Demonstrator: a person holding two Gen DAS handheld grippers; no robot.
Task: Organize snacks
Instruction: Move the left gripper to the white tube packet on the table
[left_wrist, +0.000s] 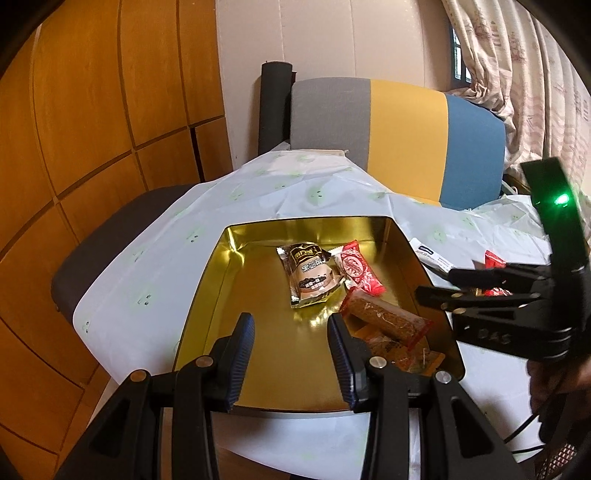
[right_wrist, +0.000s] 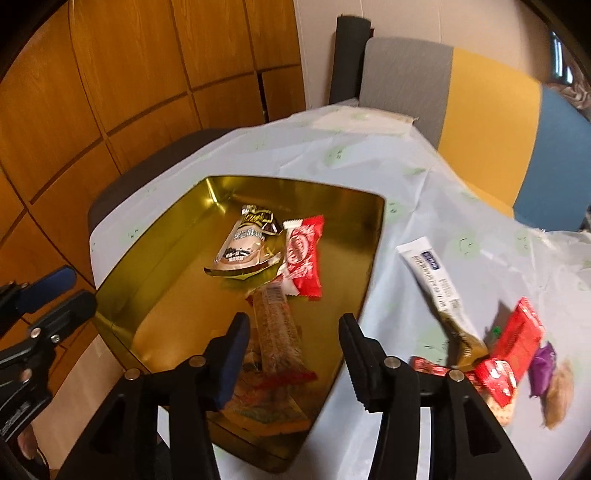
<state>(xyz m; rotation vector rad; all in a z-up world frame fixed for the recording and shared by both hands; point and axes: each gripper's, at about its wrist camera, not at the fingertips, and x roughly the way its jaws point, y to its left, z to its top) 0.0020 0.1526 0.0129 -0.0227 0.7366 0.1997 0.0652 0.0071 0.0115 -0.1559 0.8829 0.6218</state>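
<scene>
While my left gripper (left_wrist: 291, 354) hangs over the near half of the gold tin (left_wrist: 210, 280), its jaws stand apart with nothing between them, which I judge leaves that side free to steady the tin or take the next packet. My right gripper (right_wrist: 293, 354) hovers over the tin's near right edge, jaws likewise spread and empty. It sits between the tin and the loose heap, so it can swing either way.

The tin lies on the pale cloth of the table (left_wrist: 147, 266) and already gathers part of the snacks: a brown-and-silver packet (left_wrist: 310, 277) towards the far wall, a red-and-white wrapper (left_wrist: 360, 271) just beside it and touching, a long clear-wrapped bar (left_wrist: 388, 317) angled across the near right corner, and orange packets (left_wrist: 406, 360) under that bar.

Outside, to the right on the cloth, wait a white tube (right_wrist: 432, 275), a red box (right_wrist: 517, 334), small red wrappers (right_wrist: 495, 374), a purple piece (right_wrist: 541, 363) and a pale round biscuit (right_wrist: 559, 393); the right wrist view is blurred there, so I cannot read them closer. I judge the sorting partly done, with that heap to go in.
</scene>
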